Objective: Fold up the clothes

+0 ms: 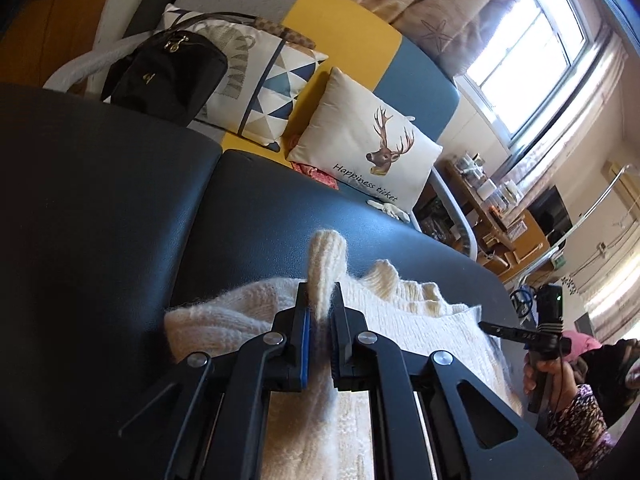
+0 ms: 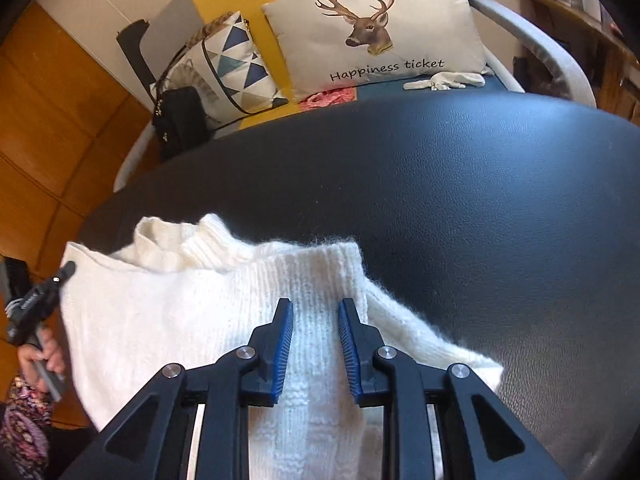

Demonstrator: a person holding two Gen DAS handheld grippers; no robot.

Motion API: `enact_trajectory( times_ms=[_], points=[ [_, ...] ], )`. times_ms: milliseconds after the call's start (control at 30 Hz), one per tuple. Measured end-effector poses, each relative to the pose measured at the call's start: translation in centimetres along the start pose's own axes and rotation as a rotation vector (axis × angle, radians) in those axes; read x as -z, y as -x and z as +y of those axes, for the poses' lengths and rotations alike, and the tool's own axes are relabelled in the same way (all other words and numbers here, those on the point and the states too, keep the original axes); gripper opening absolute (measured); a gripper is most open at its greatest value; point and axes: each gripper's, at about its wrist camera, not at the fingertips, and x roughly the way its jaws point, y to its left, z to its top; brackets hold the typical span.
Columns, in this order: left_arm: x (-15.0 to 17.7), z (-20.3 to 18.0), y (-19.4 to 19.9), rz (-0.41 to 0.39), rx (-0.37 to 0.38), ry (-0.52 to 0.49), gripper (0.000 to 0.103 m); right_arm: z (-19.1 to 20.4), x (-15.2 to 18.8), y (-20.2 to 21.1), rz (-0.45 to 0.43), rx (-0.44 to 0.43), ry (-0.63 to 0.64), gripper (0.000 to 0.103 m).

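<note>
Left wrist view: black leather surface point(image 1: 120, 200), deer pillow point(image 1: 368, 148), window point(image 1: 532, 48).

Near part of the white sweater point(image 2: 168, 320) behind the gripper frames, past both pictures' bottom edges.

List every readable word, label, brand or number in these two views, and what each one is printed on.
"Happiness ticket": black script on the white deer cushion, under the stag's head; readable in both views.
Gold emblem on the black bag: too small to read.
White lettering on the other tool's black body: blurred, unreadable.
Items on the wooden shelf: labels too small to read.
The white sweater shows no text.
</note>
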Motion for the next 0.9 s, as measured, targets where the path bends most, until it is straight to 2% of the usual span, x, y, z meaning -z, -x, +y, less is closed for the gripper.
enact_trajectory(
  times_ms=[33, 100, 167, 200, 233, 267, 333, 467, 500, 533, 567, 667, 800, 900],
  points=[
    [0.1, 0.1, 0.1, -0.002, 0.006, 0.006, 0.007, 0.0, 0.1, 0.1, -0.007, 0.008, -0.005, 0.007],
    [0.2, 0.1, 0.2, -0.003, 0.005, 0.005, 0.007, 0.1, 0.2, 0.2, -0.023, 0.022, -0.015, 0.005],
    [0.4, 0.1, 0.2, 0.004, 0.006, 0.002, 0.007, -0.3, 0.4, 1.2, -0.078, 0.008, -0.022, 0.005],
    [0.4, 0.2, 0.3, 0.005, 0.007, -0.001, 0.007, -0.5, 0.4, 1.6, -0.104, 0.003, -0.027, 0.008],
    [0.5, 0.3, 0.3, 0.005, 0.007, 0.000, 0.007, -0.8, 0.3, 2.0, -0.121, 0.013, -0.037, 0.029],
    [0.6, 0.3, 0.3, 0.004, 0.008, 0.002, 0.007, -1.0, 0.1, 2.2, -0.114, 0.025, -0.046, 0.034],
    [0.6, 0.6, 0.2, 0.004, 0.012, 0.021, 0.007, -1.5, -0.2, 1.9, -0.084, 0.030, -0.061, 0.034],
    [0.9, 1.0, -0.3, 0.007, 0.008, 0.066, 0.007, -1.2, -0.8, -0.2, -0.005, -0.053, -0.060, 0.034],
    [1.0, 1.0, -0.3, 0.003, 0.004, 0.070, 0.007, -1.0, -0.9, -0.4, -0.015, -0.036, -0.048, 0.033],
    [1.0, 1.0, -0.1, -0.002, 0.000, 0.072, 0.007, -0.7, -1.0, -0.5, -0.027, -0.019, -0.036, 0.016],
    [1.0, 1.0, 0.0, -0.007, -0.003, 0.074, 0.007, -0.4, -1.0, -0.2, -0.047, -0.005, -0.034, 0.006],
    [1.0, 0.8, 1.5, -0.053, 0.028, 0.084, 0.007, 0.9, -0.6, 1.7, -0.119, 0.044, 0.006, 0.006],
    [0.5, 0.1, 3.2, -0.119, 0.065, 0.068, 0.007, 2.3, -0.3, 5.3, -0.242, 0.056, 0.042, 0.006],
    [-0.3, -0.4, 3.4, -0.143, 0.046, 0.043, 0.007, 2.8, -0.8, 7.0, -0.310, 0.069, 0.047, 0.006]
  ],
)
